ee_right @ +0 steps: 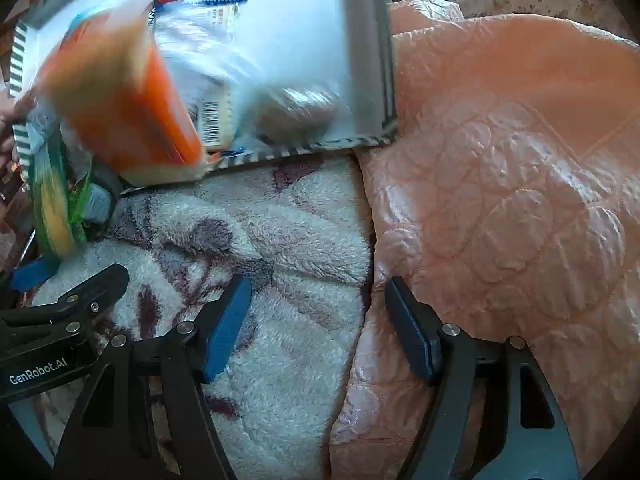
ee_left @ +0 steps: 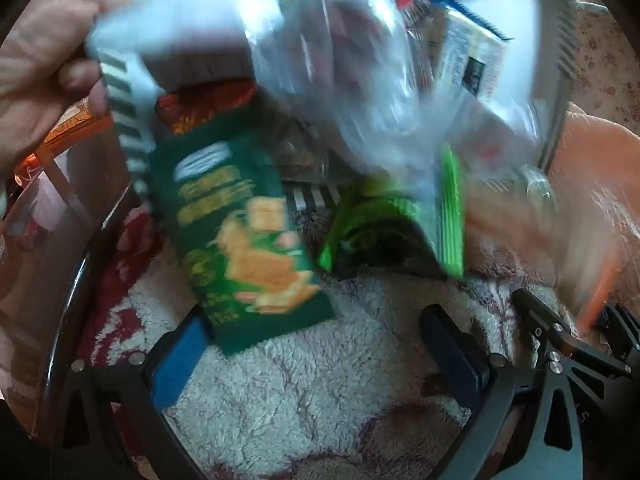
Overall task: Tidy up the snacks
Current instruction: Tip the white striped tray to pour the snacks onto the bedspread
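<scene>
A white box with striped edges (ee_left: 120,120) is tipped over the fluffy blanket (ee_left: 312,380) by a bare hand (ee_left: 44,64), and snacks spill out of it, blurred. A dark green cracker pack (ee_left: 244,240), a bright green pack (ee_left: 400,224) and a clear bag (ee_left: 360,72) tumble in the left wrist view. In the right wrist view the box (ee_right: 360,52) holds an orange pack (ee_right: 120,96), a white barcoded pack (ee_right: 216,112) and a green-yellow pack (ee_right: 56,208). My left gripper (ee_left: 316,344) is open and empty below them. My right gripper (ee_right: 320,328) is open and empty.
A peach quilted bedspread (ee_right: 500,200) lies to the right of the white floral blanket (ee_right: 280,240). A dark curved rail (ee_left: 68,312) runs along the left. The right gripper's black frame (ee_left: 568,344) shows at lower right of the left wrist view.
</scene>
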The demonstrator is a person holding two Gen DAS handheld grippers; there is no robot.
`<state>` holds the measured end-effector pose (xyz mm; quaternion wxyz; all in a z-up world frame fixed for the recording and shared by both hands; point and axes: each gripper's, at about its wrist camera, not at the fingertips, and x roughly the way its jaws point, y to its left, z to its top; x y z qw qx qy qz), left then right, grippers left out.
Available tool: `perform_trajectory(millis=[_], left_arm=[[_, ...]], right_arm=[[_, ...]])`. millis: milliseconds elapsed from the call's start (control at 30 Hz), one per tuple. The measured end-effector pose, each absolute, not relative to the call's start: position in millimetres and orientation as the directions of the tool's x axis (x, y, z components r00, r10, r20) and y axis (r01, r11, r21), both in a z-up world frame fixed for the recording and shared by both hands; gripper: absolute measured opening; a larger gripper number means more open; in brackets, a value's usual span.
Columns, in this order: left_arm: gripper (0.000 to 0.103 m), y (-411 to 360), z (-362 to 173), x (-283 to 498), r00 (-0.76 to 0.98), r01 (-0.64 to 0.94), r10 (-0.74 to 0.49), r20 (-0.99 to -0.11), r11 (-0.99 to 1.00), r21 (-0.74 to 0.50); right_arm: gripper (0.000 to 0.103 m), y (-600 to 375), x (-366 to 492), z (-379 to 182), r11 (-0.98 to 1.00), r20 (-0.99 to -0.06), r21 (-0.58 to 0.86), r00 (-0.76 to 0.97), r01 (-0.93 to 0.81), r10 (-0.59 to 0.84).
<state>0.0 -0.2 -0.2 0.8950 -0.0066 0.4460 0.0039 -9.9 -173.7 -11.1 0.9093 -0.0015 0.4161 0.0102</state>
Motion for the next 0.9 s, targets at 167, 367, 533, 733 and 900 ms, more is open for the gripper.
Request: perform_trajectory(millis=[167,367,533,733,900], left_arm=[[0.103,-1.3,-0.6,0.1,0.602,-0.013,0.001,-0.798,1.000,-0.009],[0.103,-2.8,-0.7,0.0,0.602,-0.013,0.001,-0.799,1.000,-0.009],[0.103,-3.1,1.0,1.4,0.602,-0.013,0.000,-0.799,1.000,-0.010],[0.103,1.1,0.6,2.3,0.601,-0.013,-0.001,-0.799,1.000,-0.011],[0.103,0.6,0.4,2.3,0.601,-0.013,-0.001,-0.799,1.000,-0.011]], right_arm=[[0.071,-174.2,-8.1,-18.9,1.000,-0.758,0.006,0.653,-0.022,0.019],[0.071,-174.7,-8.0,-18.7,1.000,-0.758,0.008,0.651,-0.023,0.021],[0.071,-175.4,-7.7,-18.3,1.000,-0.759,0.010,0.651,-0.023,0.023],[0.071,-176.8,-7.4,-17.3,1.000,-0.759,0.011,0.651,-0.023,0.023],[0.071,-174.7,-7.0,-17.4,1.000,-0.759,0.003,0.651,-0.022,0.017]])
